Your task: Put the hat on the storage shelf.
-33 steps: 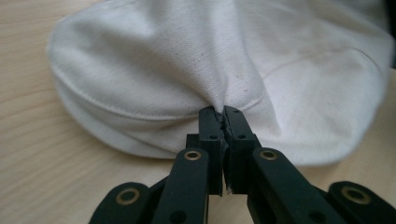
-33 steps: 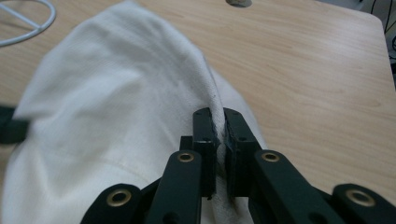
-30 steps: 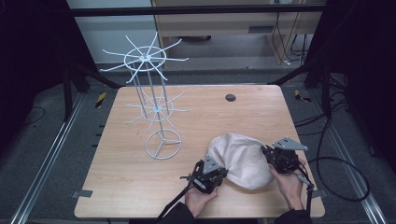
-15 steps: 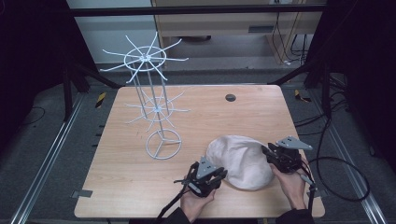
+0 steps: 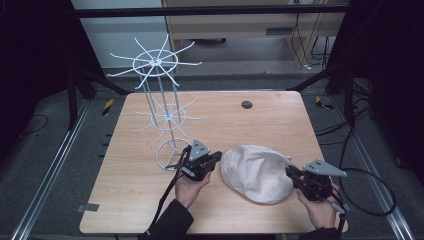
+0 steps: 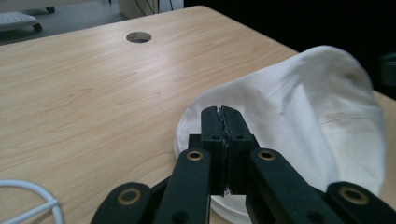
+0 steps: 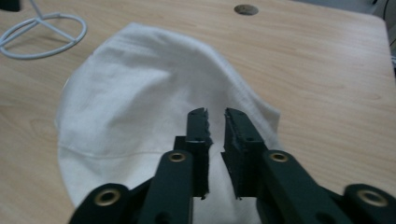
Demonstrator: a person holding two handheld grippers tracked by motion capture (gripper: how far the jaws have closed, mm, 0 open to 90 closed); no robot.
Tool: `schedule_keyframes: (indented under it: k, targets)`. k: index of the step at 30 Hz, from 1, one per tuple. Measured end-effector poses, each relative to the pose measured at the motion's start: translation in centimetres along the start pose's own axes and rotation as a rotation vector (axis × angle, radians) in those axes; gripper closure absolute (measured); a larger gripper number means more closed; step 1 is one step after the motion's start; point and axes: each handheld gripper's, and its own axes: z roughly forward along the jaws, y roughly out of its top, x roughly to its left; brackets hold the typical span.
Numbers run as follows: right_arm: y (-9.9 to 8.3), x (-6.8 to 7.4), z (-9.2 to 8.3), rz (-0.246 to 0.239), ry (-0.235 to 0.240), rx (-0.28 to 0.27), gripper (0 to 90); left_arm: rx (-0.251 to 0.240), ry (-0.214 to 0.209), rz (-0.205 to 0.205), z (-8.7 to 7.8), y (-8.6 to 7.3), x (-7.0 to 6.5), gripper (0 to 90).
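A white cloth cap lies crown up on the wooden table, near its front right. My left gripper hovers just left of the cap, close to the base ring of the wire rack. Its jaws have just closed and stand shut with nothing between them; in the left gripper view the cap lies beyond the tips. My right gripper is at the cap's right edge. Its jaws have just been closing and show a narrow slit, with the cap under and beyond them and no cloth pinched.
A white wire rack with two spoked wheels stands at the table's left on a ring base. A round cable hole sits near the far edge. Bare wood lies beyond the cap. Cables trail off the table's right side.
My left gripper has left the cap's front left edge and risen toward the rack base. My right gripper has drawn back toward the table's front edge. The cap lies flatter.
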Motion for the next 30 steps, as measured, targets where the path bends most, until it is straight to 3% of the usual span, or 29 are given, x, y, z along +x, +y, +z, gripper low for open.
schedule_keyframes:
  k: [3,7,15,23,30]
  targets:
    - [-0.6,0.5,0.1,0.004,0.032,0.028,90.0,0.034,0.010,0.029,1.6,0.3,0.4,89.4]
    - [-1.3,0.9,0.4,-0.005,0.042,0.068,90.0,0.064,0.028,0.036,3.9,0.5,1.0,89.5]
    - [-2.6,0.9,0.7,0.011,0.035,0.117,90.0,0.149,0.004,0.036,7.0,-0.7,1.6,89.6]
    - [-2.7,0.1,2.3,0.029,0.012,0.149,90.0,0.164,-0.047,0.031,6.2,-2.4,1.3,89.4]
    - [-2.0,-1.7,4.2,0.047,-0.029,0.128,90.0,0.149,-0.084,0.034,4.6,-3.7,-0.3,89.4]
